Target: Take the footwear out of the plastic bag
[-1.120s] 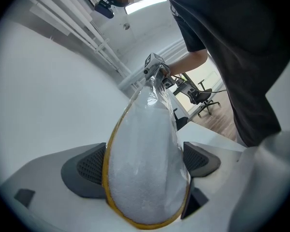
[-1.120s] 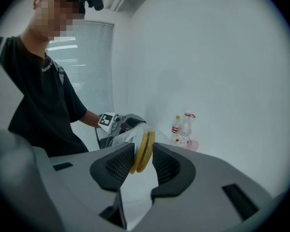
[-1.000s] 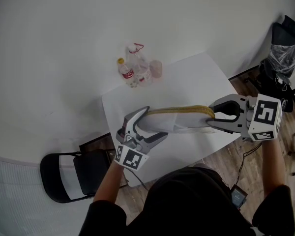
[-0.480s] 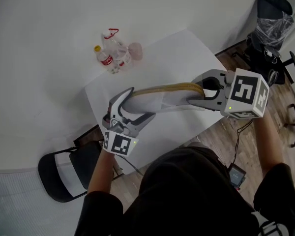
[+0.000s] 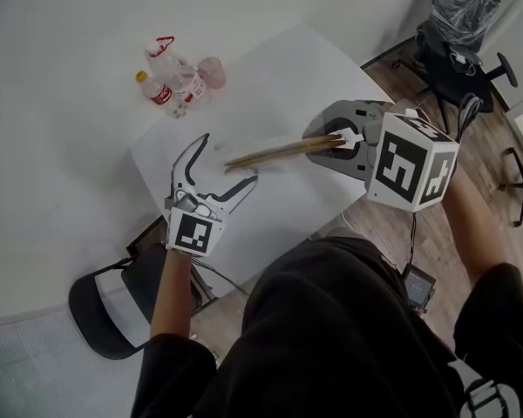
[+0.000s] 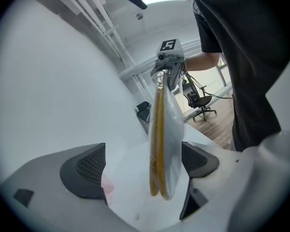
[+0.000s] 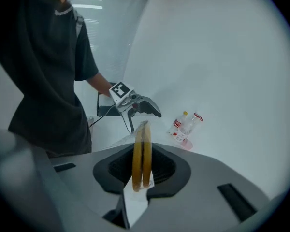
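Rolled edge-on now, slippers (image 5: 279,151) in their bag (image 6: 176,129) hang mid-frame over the table (image 5: 279,68); right tongs (image 5: 336,139) just squeezed shut on them, left tongs (image 5: 227,159) gape wide around the tip. Pinch only plastic, then pull.

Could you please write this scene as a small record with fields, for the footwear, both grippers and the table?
footwear: yellow-soled pair, inside the clear plastic bag, held above the table
right gripper: shut on one end of the footwear; jaws have just been closing
left gripper: open; jaws just narrowed slightly; bag's free end between them, not gripped
table: white; bottles at far corner
task state: footwear not yet out
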Demonstrator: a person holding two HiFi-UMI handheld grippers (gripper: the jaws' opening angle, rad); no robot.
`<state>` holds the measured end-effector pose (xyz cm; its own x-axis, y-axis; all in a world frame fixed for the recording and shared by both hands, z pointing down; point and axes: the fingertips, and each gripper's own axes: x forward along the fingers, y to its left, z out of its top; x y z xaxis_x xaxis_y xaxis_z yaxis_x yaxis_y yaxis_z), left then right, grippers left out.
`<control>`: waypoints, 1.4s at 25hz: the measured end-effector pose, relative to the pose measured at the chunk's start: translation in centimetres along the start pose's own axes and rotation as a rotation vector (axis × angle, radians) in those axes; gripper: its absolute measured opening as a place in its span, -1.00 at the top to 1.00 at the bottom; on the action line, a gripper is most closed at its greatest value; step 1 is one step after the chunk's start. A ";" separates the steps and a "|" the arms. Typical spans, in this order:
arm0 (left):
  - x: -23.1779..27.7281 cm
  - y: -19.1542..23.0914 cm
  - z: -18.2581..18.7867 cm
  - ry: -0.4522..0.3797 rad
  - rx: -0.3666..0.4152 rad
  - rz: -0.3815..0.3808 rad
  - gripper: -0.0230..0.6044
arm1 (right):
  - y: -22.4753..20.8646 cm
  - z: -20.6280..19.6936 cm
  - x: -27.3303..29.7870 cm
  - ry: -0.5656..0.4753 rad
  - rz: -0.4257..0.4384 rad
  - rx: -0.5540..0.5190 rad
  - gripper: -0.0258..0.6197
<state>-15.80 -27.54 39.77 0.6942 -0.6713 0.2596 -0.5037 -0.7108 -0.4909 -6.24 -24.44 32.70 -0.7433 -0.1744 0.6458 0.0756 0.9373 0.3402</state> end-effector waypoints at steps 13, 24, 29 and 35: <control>0.5 -5.6 -3.7 0.223 0.024 -0.256 0.40 | 2.8 2.7 0.5 -0.071 0.062 -0.167 0.70; -0.4 -7.0 -4.6 0.295 -0.002 -0.297 0.50 | 4.2 2.1 1.3 -0.041 0.056 -0.150 0.70; -0.8 -8.1 -4.9 0.288 -0.031 -0.298 0.52 | 4.7 1.9 1.6 -0.017 0.087 -0.162 0.70; -1.6 -9.2 -5.6 0.302 -0.056 -0.273 0.52 | 5.3 1.9 1.9 -0.007 0.150 -0.171 0.71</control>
<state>-15.09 -21.11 48.51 0.6284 -0.4822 0.6104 -0.3553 -0.8760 -0.3263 -8.57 -19.19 34.45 -0.7201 -0.0344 0.6930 0.2965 0.8877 0.3522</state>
